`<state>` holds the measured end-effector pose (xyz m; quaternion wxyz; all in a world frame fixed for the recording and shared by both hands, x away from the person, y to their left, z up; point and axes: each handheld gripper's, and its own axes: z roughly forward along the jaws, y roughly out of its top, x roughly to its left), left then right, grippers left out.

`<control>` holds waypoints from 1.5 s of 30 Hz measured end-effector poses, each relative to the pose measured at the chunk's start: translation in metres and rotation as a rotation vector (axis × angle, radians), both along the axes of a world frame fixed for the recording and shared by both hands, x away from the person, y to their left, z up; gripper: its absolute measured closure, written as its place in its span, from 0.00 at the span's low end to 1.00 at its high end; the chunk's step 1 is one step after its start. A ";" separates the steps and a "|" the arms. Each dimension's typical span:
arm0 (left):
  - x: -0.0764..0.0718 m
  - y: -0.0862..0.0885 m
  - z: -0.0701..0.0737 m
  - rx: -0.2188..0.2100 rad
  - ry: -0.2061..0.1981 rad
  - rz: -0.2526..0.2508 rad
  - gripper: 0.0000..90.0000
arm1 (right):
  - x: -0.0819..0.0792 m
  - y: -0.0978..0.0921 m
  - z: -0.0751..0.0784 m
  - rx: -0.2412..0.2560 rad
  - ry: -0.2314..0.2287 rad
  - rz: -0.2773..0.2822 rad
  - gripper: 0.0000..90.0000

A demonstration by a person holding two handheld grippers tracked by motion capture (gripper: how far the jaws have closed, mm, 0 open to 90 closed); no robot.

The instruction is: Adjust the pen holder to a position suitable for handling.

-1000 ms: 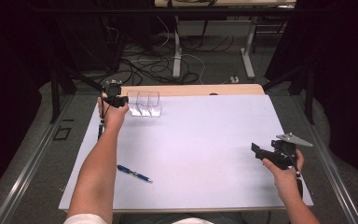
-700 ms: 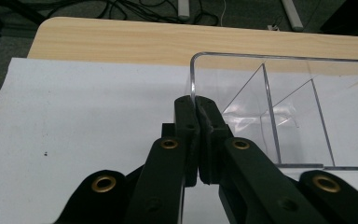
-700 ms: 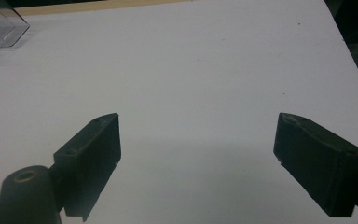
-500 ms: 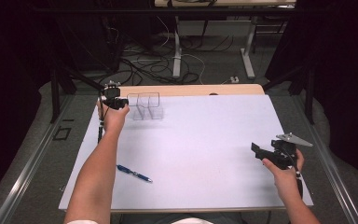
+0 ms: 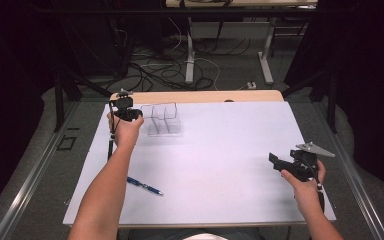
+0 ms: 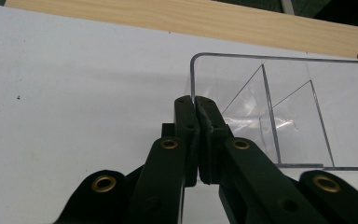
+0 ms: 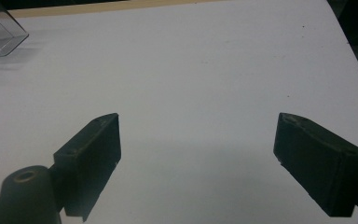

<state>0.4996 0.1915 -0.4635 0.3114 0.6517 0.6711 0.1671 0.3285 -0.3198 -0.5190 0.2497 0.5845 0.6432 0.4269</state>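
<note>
Clear plastic organiser (image 6: 279, 112) pinched at its near wall by left claw (image 6: 196, 100), right claw (image 7: 198, 154) wide open, well apart.

Blue pen (image 5: 144, 185) lying flat on the white desk (image 5: 220, 165), near its front left corner. Bare wooden strip (image 5: 205, 96) along the desk's far edge. Tangled cables (image 5: 175, 65) on the floor beyond the desk.

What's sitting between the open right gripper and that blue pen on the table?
Nothing visible. Bare white table lies between the right gripper and the blue pen. The clear organizer, clamped by the left gripper, sits farther back.
</note>
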 end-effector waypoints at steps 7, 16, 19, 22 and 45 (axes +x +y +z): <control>-0.019 -0.006 0.005 0.031 0.030 0.027 0.99 | 0.000 0.003 0.000 -0.005 -0.005 0.023 0.16; -0.031 -0.004 0.009 0.037 0.051 0.033 0.99 | -0.002 0.003 0.001 0.005 -0.003 0.020 0.16; -0.034 -0.005 0.007 0.040 0.068 0.031 0.99 | -0.002 0.003 0.001 0.007 -0.005 0.016 0.16; -0.035 -0.006 0.002 0.039 0.072 0.027 0.98 | -0.001 0.003 0.000 0.009 -0.001 0.017 0.16; -0.045 0.001 -0.003 -0.030 -0.074 -0.074 0.72 | -0.001 0.005 0.001 -0.008 -0.001 0.022 0.16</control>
